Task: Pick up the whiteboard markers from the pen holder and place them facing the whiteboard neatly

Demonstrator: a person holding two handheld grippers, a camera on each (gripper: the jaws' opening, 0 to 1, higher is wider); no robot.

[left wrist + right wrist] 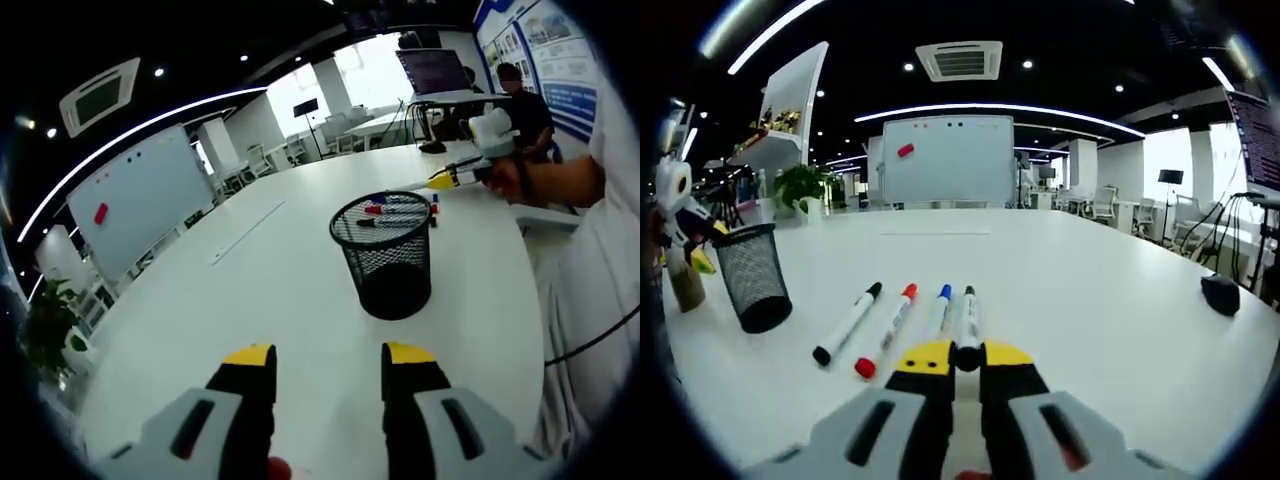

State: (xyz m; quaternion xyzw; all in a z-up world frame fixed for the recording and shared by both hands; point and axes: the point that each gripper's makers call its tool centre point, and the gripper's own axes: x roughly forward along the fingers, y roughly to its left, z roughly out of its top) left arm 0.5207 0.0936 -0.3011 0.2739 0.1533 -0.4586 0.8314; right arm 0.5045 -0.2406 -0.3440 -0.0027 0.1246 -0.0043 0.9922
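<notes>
Four whiteboard markers lie side by side on the white table (1090,290), caps pointing at the whiteboard (948,160): a black-capped one (848,325), a red one (888,330), a blue one (938,310) and another black one (968,318). My right gripper (958,358) is shut on the near end of this last marker. The black mesh pen holder (752,275) stands to their left. In the left gripper view the holder (385,255) stands ahead of my open left gripper (328,355), with the markers (400,210) behind its rim and the right gripper (462,176) beyond.
A person's hand (520,178) and white sleeve hold the right gripper at the table's right edge. A black mouse-like object (1220,293) lies far right. A potted plant (800,185) and chairs stand past the table. A whiteboard (140,200) stands at left.
</notes>
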